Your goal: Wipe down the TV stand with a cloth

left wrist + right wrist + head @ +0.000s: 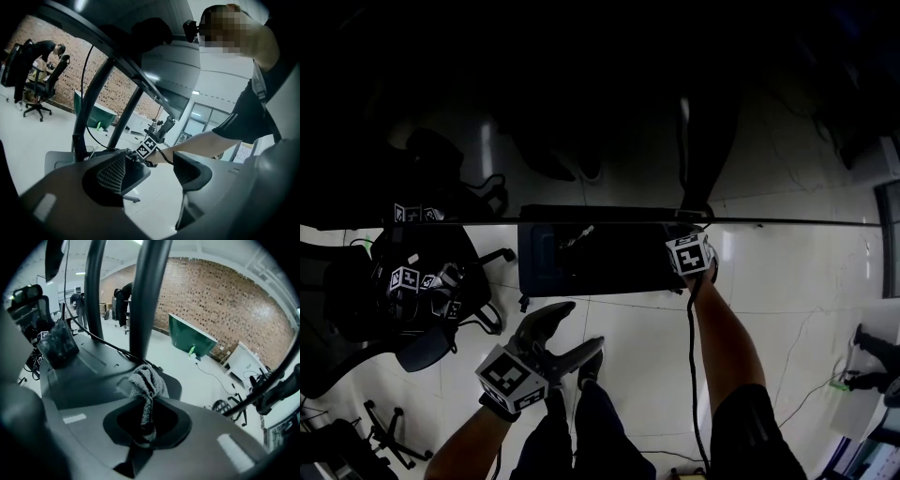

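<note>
TV stand (609, 272) | cloth (147, 383) pinched in right claw (143, 426), at its right end | left claw (150, 171) open, empty, held clear | wiping seems under way; cleaned share unclear

Two claws (150, 171) (145, 425); one cloth (146, 380); one TV stand (93, 376).

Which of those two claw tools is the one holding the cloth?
The right gripper: its jaws pinch the striped cloth on the stand's base. The left gripper has its jaws apart, empty.
</note>
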A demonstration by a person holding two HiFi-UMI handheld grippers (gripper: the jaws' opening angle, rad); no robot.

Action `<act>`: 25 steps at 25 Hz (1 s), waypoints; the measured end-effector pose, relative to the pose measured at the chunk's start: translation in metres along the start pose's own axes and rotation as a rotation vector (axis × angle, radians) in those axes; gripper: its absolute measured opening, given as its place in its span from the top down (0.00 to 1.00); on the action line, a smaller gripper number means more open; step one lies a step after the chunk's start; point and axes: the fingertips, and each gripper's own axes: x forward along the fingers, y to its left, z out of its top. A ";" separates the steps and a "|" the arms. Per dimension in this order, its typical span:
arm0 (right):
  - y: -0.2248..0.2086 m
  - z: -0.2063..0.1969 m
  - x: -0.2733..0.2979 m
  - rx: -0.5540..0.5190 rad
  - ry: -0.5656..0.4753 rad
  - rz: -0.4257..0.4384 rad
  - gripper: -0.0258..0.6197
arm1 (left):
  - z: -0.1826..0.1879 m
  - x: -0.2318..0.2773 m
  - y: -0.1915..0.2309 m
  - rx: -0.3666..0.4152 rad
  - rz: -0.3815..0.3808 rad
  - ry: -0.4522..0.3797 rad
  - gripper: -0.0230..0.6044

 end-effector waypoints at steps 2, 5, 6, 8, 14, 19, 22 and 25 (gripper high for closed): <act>-0.015 -0.010 -0.002 0.001 0.026 -0.036 0.92 | -0.005 -0.002 0.000 0.002 0.002 0.006 0.42; -0.021 -0.008 -0.009 0.044 0.005 -0.056 0.92 | -0.002 -0.007 0.001 0.000 0.013 0.008 0.42; -0.014 0.000 -0.013 0.075 -0.037 -0.037 0.92 | -0.002 -0.009 0.001 0.001 0.015 0.008 0.42; 0.013 0.022 -0.022 0.110 -0.125 0.032 0.92 | -0.004 -0.015 0.003 0.008 0.019 0.003 0.42; 0.132 0.064 -0.021 0.037 -0.179 0.223 0.92 | 0.004 -0.027 0.008 0.020 0.065 -0.003 0.42; 0.185 0.068 -0.002 0.025 -0.148 0.290 0.92 | -0.002 -0.030 0.007 0.001 0.066 -0.004 0.42; 0.200 0.064 0.000 0.007 -0.118 0.319 0.92 | -0.004 -0.030 0.010 -0.009 0.077 -0.008 0.42; 0.198 0.057 -0.004 -0.026 -0.107 0.318 0.92 | -0.007 -0.028 0.009 -0.009 0.075 -0.007 0.42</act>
